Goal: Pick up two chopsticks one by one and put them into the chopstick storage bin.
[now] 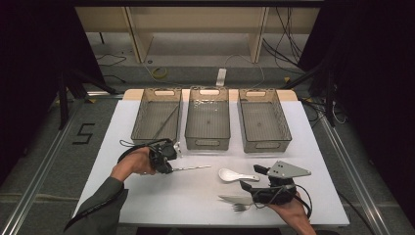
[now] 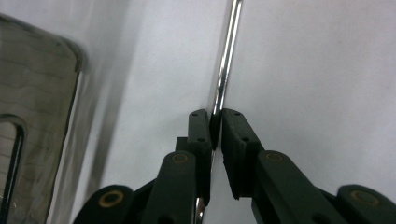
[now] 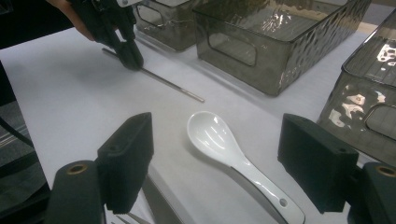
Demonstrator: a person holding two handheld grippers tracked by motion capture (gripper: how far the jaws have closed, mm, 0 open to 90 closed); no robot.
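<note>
Left claw (image 2: 215,122) is clamped on a metal chopstick (image 2: 227,56) just before the left bin (image 1: 157,114); the thin, slick rod could swivel or slip when lifted; right claw (image 3: 217,158) gapes empty

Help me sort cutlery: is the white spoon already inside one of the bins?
No, the white spoon lies on the white table, in front of the bins.

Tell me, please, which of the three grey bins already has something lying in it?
The left bin: a thin metal chopstick lies slanted inside it. The middle bin and the right bin hold nothing.
</note>
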